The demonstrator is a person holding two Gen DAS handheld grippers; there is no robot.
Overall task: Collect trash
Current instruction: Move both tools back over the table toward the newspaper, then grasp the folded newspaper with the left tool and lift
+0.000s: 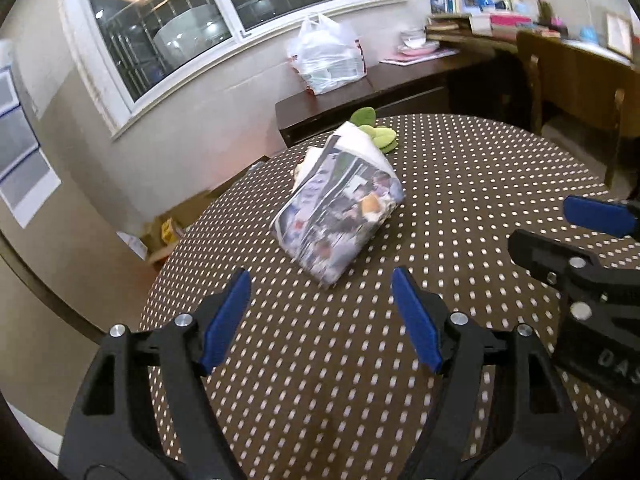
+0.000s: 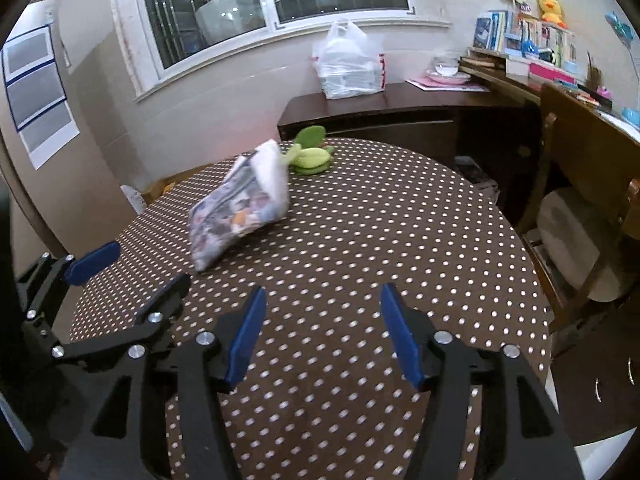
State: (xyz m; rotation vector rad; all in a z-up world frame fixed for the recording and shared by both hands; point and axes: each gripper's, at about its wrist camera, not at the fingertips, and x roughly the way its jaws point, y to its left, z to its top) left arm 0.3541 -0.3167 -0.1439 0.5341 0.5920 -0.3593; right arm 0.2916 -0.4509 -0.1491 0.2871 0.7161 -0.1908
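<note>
Both my tools, left (image 1: 320,316) and right (image 2: 322,330), gape empty. Newspaper bundle (image 1: 340,208) lies mid-counter (image 1: 460,184), ahead. Risk: loose folds slip, bundle spills if I pinch one layer.

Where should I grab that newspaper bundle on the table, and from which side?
Grip the newspaper bundle across its narrower near corner, coming from the front with the left claw, already open and facing it. It lies flat and long on the table, so span the short width.

Brown worktop (image 1: 460,208) with white dots; a newsprint-patterned paper bag (image 1: 340,204) at its centre; a green plush (image 1: 378,134) at 12 o'clock; blue-padded black jaws.
</note>
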